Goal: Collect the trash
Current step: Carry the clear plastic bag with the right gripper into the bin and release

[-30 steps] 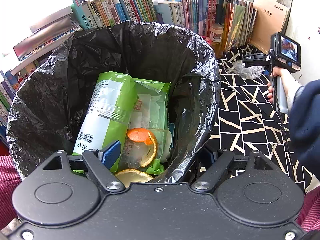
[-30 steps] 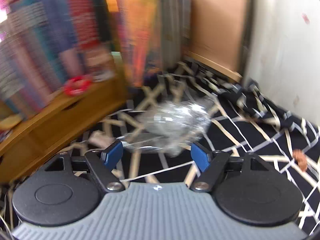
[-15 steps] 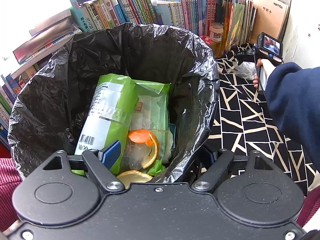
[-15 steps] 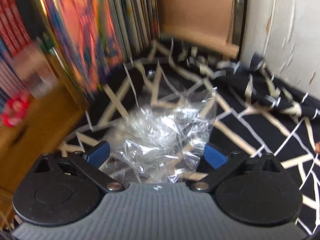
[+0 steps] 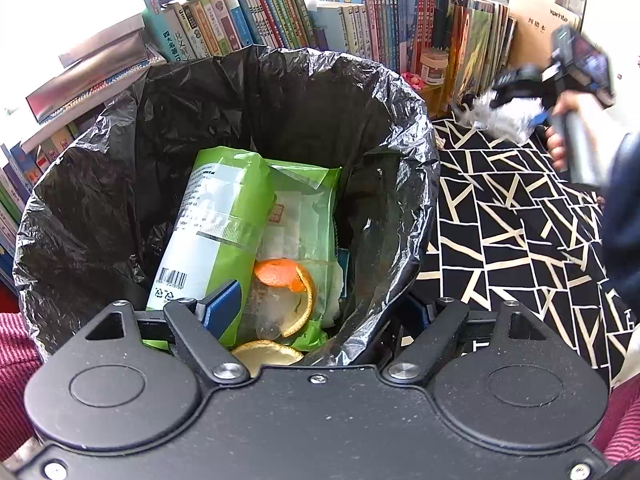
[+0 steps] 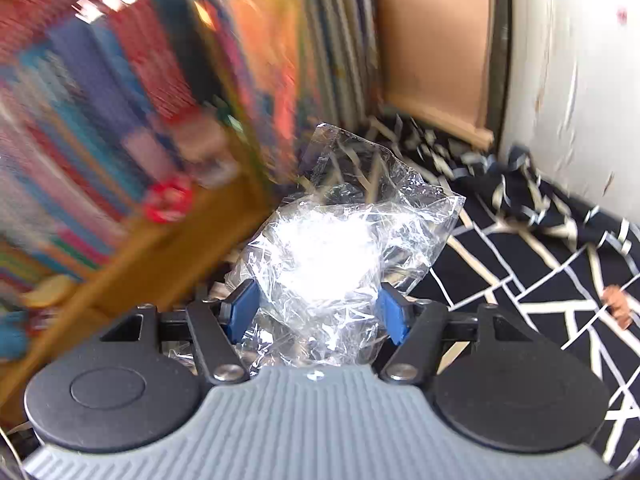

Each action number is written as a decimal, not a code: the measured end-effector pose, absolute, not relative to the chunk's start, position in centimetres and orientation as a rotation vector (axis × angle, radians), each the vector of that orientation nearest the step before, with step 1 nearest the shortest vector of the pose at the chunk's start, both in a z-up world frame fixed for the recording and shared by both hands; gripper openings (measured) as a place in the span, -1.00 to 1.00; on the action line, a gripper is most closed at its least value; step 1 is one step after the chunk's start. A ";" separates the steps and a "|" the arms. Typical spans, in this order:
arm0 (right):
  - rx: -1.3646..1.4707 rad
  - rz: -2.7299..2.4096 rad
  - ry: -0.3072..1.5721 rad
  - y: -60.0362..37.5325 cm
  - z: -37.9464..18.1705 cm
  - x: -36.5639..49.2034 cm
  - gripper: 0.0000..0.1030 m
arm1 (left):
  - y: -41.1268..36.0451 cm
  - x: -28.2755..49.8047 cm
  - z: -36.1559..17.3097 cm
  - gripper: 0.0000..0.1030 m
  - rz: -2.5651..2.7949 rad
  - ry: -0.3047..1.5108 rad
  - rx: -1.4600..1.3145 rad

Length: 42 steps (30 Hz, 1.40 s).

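Observation:
A bin lined with a black bag (image 5: pixel 424 152) fills the left wrist view; a green packet (image 5: pixel 224 216) and orange peel (image 5: pixel 280 276) lie inside. My left gripper (image 5: pixel 320 308) stands open astride the bin's near rim, one blue pad inside, the other hidden behind the bag. A crumpled clear plastic wrapper (image 6: pixel 340 240) sits between the blue pads of my right gripper (image 6: pixel 316 308), whose jaws are closing and pressing on it. From the left wrist view, the right gripper (image 5: pixel 516 96) holds that wrapper (image 5: pixel 500 120) above the patterned cloth, right of the bin.
Rows of books (image 5: pixel 280 20) stand behind the bin, with a wooden shelf (image 6: pixel 160 248) and a small jar (image 5: pixel 434 66). A black cloth with pale lines (image 5: pixel 500 220) covers the surface. A small orange scrap (image 6: pixel 618 308) lies on it. A dark sleeve (image 5: pixel 624 216) is at right.
The right gripper dropped onto the wrapper with jaws wide, closed on it and lifted it off the cloth. The left gripper and bin stayed put.

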State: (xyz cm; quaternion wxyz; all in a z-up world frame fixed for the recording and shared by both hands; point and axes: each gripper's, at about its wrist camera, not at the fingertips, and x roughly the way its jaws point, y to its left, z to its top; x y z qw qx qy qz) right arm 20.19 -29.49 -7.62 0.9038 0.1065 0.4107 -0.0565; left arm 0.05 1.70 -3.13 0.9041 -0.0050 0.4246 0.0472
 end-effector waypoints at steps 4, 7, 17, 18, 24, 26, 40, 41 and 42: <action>0.211 0.005 0.772 -27.9 -1.8 16.7 0.31 | 1.8 0.0 -3.1 0.56 0.096 0.870 -0.014; 0.220 0.111 0.681 -26.3 2.4 13.2 0.32 | 1.8 -0.2 -3.1 0.56 0.097 0.870 -0.018; 0.198 0.591 0.464 -19.1 7.9 5.0 0.37 | 1.7 -0.3 -3.0 0.55 0.101 0.865 -0.015; 0.194 0.640 0.455 -18.2 8.3 4.4 0.39 | 1.7 -0.3 -3.0 0.55 0.102 0.864 -0.015; 0.142 0.833 0.444 -14.9 8.5 2.0 0.43 | 1.6 -0.4 -3.0 0.55 0.103 0.862 -0.012; 0.132 0.870 0.462 -14.0 8.0 1.7 0.45 | 1.6 -0.4 -3.0 0.55 0.104 0.861 -0.010; 0.102 0.932 0.542 -12.0 6.0 1.1 0.74 | 1.2 -0.9 -2.7 0.55 0.092 0.844 0.004; 0.103 0.929 0.544 -12.1 6.0 1.1 0.74 | 1.2 -0.9 -2.7 0.55 0.091 0.843 0.005; 0.104 0.926 0.545 -12.2 5.9 1.1 0.74 | 1.2 -0.9 -2.7 0.55 0.090 0.843 0.004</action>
